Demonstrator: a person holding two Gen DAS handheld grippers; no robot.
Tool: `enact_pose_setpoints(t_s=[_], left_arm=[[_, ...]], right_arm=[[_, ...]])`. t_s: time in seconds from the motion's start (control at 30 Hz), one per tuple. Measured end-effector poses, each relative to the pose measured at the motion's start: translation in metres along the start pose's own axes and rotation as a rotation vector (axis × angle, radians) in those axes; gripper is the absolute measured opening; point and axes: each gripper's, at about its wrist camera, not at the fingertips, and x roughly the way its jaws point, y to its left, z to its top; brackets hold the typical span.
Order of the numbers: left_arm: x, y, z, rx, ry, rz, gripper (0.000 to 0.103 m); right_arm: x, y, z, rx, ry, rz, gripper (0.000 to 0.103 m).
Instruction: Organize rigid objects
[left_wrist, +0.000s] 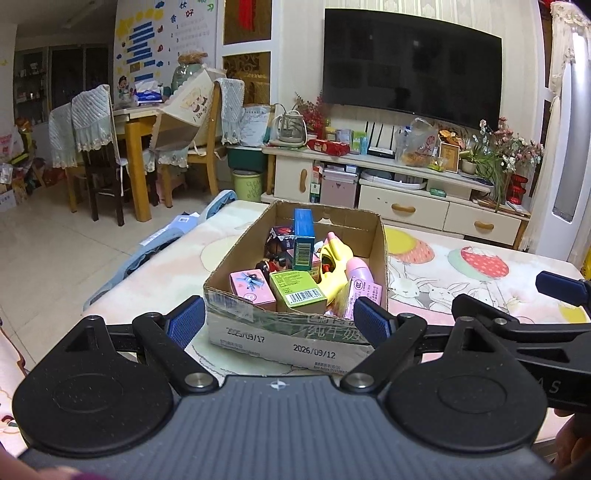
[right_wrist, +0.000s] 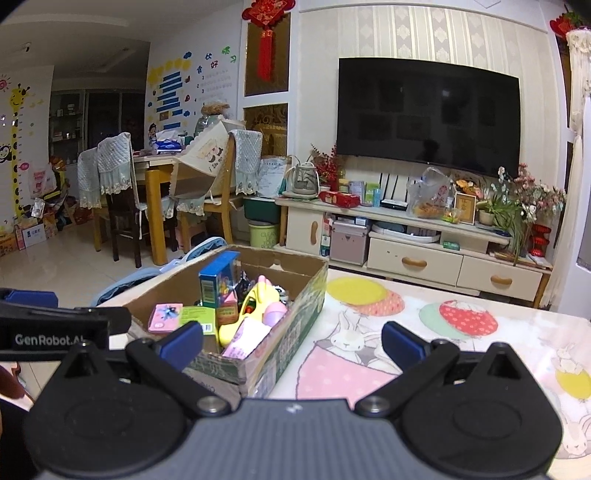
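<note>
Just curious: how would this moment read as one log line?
left claw: open, empty | right claw: open, empty | cardboard box: full, on table

TV: dark screen on the wall, 12 o'clock
Cabinet: cream unit beneath it
Dining table: wooden, 10 o'clock, with covered chairs

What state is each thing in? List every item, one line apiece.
left gripper: open, empty, facing the box.
right gripper: open, empty, near the box's right corner.
cardboard box: open-topped, filled with items, on the table.
blue box: upright in the box.
green box: lying tilted, barcode up.
pink box: lying against the front wall.
yellow toy: lying among the items.
television: screen dark.
</note>
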Motion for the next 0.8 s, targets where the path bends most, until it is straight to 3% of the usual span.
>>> enact_pose_setpoints(t_s=[0.8], left_arm=[[0.0015,-0.0093,-0.0102,0.003,-0.004,0.017,0.103]], right_arm=[[-0.004,-0.0001,-0.0066,-0.009,-0.001,-0.021,0.102]])
